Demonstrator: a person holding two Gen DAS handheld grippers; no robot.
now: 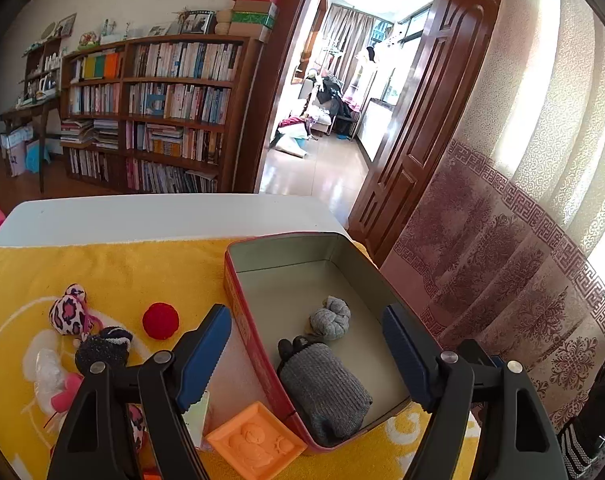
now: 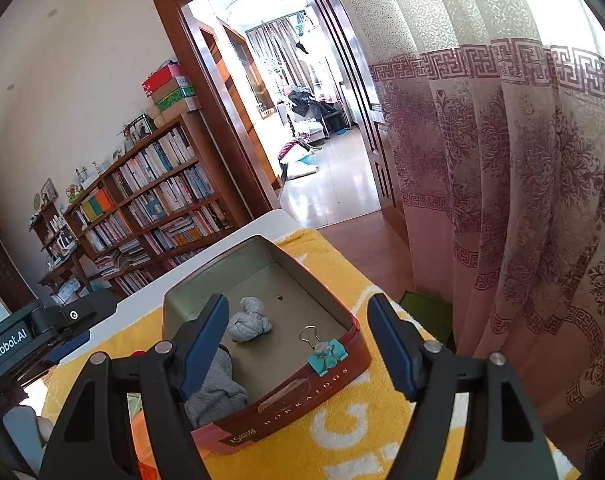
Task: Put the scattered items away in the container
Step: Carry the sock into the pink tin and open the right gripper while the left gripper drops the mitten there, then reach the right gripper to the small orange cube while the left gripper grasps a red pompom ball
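A red tin (image 1: 258,344) stands open on a yellow towel (image 1: 114,276); it also shows in the right wrist view (image 2: 286,396). Inside lie a grey rolled sock (image 1: 330,316), a larger grey knit bundle (image 1: 322,388) and, in the right wrist view, a teal binder clip (image 2: 326,354). On the towel to the left of the tin lie a red ball (image 1: 161,320), a leopard-print plush (image 1: 68,314), a dark pompom (image 1: 102,350) and an orange block (image 1: 256,446). My left gripper (image 1: 306,344) is open above the tin's near left corner. My right gripper (image 2: 298,344) is open above the tin.
The towel covers a white table (image 1: 162,216). A patterned curtain (image 1: 502,240) hangs close on the right. A bookcase (image 1: 154,112) and an open doorway (image 1: 334,92) are behind. The left gripper's body (image 2: 42,332) shows at the left of the right wrist view.
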